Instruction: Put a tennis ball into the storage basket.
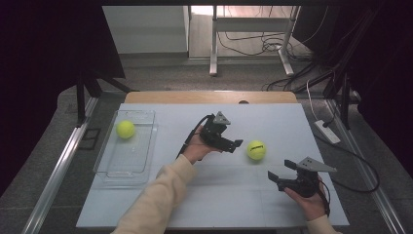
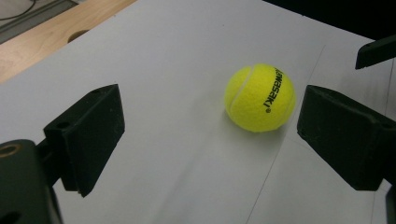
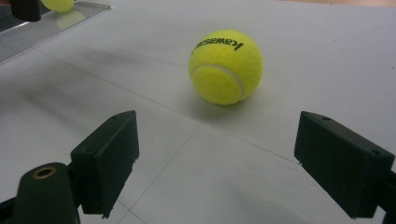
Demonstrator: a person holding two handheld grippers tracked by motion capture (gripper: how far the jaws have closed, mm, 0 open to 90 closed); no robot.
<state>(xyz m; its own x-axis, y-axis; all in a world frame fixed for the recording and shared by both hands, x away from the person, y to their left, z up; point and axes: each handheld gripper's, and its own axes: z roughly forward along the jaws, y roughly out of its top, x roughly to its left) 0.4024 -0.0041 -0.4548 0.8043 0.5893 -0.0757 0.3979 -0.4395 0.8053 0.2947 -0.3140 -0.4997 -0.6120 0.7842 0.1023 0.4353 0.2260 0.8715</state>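
While both grippers' jaws gape, the tennis ball (image 1: 256,150) lies unobstructed; another sits in the tray (image 1: 109,170).

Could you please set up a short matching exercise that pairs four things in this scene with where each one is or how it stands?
Things:
1. tennis ball with black lettering
2. second tennis ball
3. left gripper
4. right gripper

Places or states:
A. inside the clear tray
B. jaws open, just left of the lettered ball in the high view
C. on the bare white table, between the two grippers
D. jaws open, held nearer the person's edge of the table

Pairs: 1-C, 2-A, 3-B, 4-D
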